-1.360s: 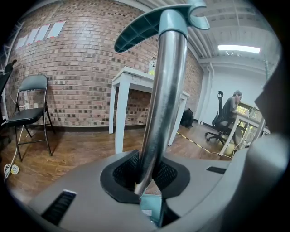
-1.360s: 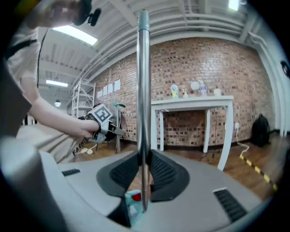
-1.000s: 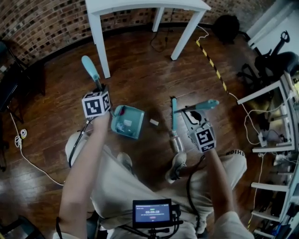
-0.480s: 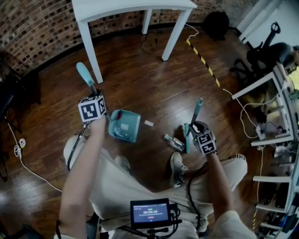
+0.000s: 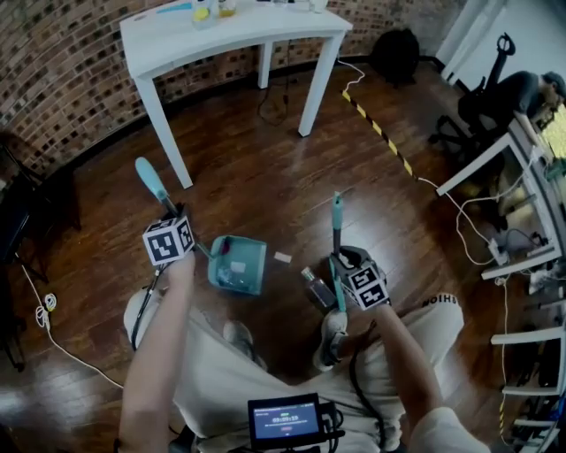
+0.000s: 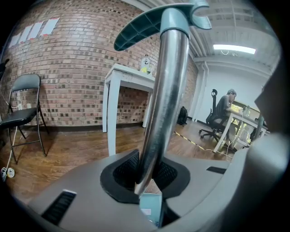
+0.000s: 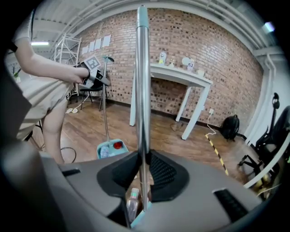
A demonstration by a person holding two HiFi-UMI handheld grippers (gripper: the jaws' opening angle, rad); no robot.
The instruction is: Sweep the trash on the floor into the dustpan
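Note:
My left gripper (image 5: 171,241) is shut on the metal pole (image 6: 163,90) of a teal dustpan (image 5: 237,264) that rests on the wood floor. In the pan (image 7: 111,148) lie a red cap and a small clear bottle. A white scrap (image 5: 282,257) lies just right of the pan's mouth. Further right, a clear plastic bottle (image 5: 316,287) lies on the floor against the teal broom head (image 5: 336,285). My right gripper (image 5: 358,281) is shut on the broom pole (image 7: 142,90), which stands nearly upright. The same bottle (image 7: 132,204) shows under the right jaws.
A white table (image 5: 230,26) stands ahead with items on top. A yellow-black tape strip (image 5: 380,128) and cables cross the floor at right. White shelving (image 5: 522,230) lines the right side. My shoe (image 5: 332,341) is just behind the broom. A folding chair (image 6: 22,113) stands left.
The broom pole swung from lying sideways to nearly upright, and the broom head came round to the bottle's right side. The dustpan stayed where it was.

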